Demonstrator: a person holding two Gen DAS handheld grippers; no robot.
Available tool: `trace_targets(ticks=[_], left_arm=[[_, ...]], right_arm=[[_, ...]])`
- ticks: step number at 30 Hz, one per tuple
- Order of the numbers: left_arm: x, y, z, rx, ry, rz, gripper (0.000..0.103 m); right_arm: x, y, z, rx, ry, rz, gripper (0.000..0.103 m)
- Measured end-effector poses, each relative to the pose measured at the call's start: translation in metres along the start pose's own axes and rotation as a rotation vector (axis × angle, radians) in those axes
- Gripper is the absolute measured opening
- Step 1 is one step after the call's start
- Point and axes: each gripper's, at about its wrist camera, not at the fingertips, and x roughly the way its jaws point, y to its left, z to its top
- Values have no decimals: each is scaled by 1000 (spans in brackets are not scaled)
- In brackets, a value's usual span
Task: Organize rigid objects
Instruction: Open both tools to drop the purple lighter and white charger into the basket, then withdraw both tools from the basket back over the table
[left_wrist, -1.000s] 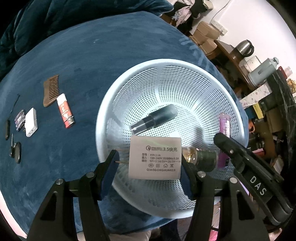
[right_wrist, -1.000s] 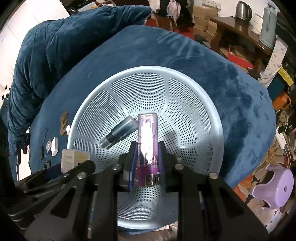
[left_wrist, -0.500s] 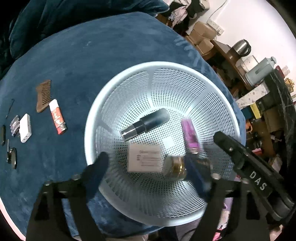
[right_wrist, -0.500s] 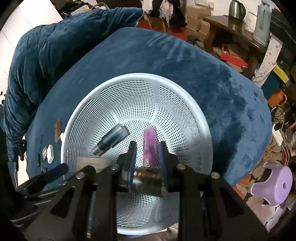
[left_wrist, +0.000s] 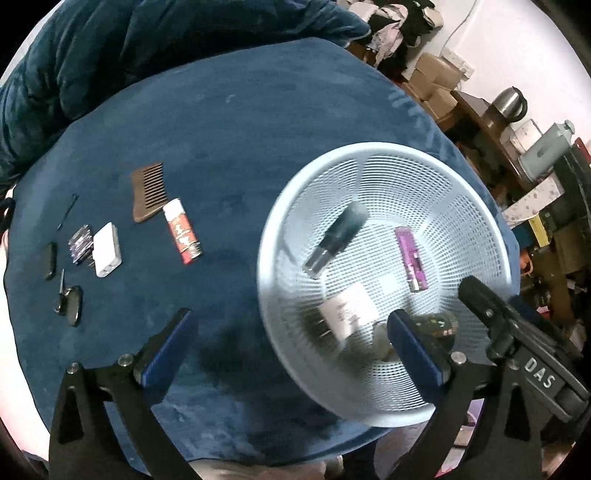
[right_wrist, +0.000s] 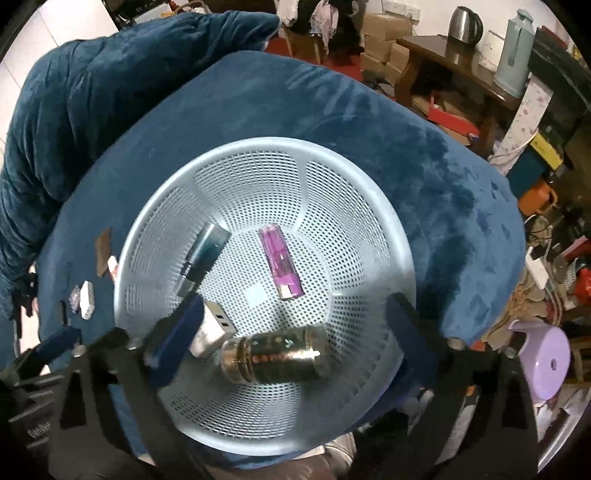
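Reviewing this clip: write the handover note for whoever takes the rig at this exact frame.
Left hand-held gripper: open, empty, over the basket's near-left rim.
Right hand-held gripper: open, empty, above the basket.
In the light blue basket: white charger, purple lighter, dark spray bottle, gold-and-dark jar.
On the blue cloth, left of the basket: wooden comb, red-and-white lighter, white box, several small dark items beside it.
Left: move those into the basket, nearest first.
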Motion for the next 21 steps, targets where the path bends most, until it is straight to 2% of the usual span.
trace_targets(ticks=[21], left_arm=[[-6, 45, -17, -60, 18, 4, 103]], right_arm=[[-1, 24, -18, -68, 36, -45, 103]])
